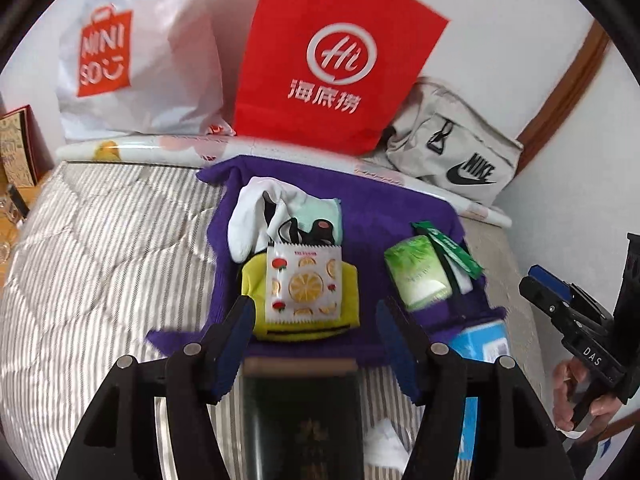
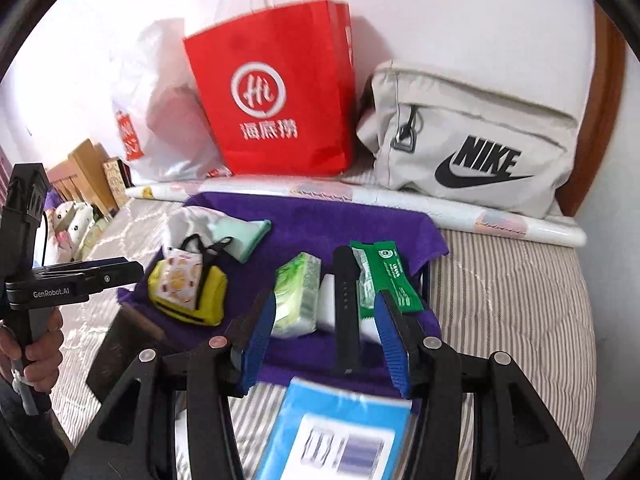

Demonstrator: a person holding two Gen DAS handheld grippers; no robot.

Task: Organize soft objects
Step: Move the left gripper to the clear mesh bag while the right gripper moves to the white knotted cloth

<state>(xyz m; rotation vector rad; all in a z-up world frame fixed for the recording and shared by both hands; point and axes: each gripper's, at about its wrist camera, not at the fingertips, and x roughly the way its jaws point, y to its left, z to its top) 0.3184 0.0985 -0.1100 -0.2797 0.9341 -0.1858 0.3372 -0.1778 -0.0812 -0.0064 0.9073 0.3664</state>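
Two grippers hang open above the purple towel (image 1: pixel 384 216) on the striped bed: the left gripper (image 1: pixel 316 312) nears the yellow pouch (image 1: pixel 256 280); the right gripper (image 2: pixel 326 312) frames what seems a green tissue pack (image 2: pixel 300 296) and black strap (image 2: pixel 346 304); white socks (image 1: pixel 256 216) lie farther back.

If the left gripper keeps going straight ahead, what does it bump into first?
Probably the fruit-print packet lying on the yellow pouch, straight between the open fingers of the left hand-held gripper. Depth is hard to judge; the white sock lies farther on.
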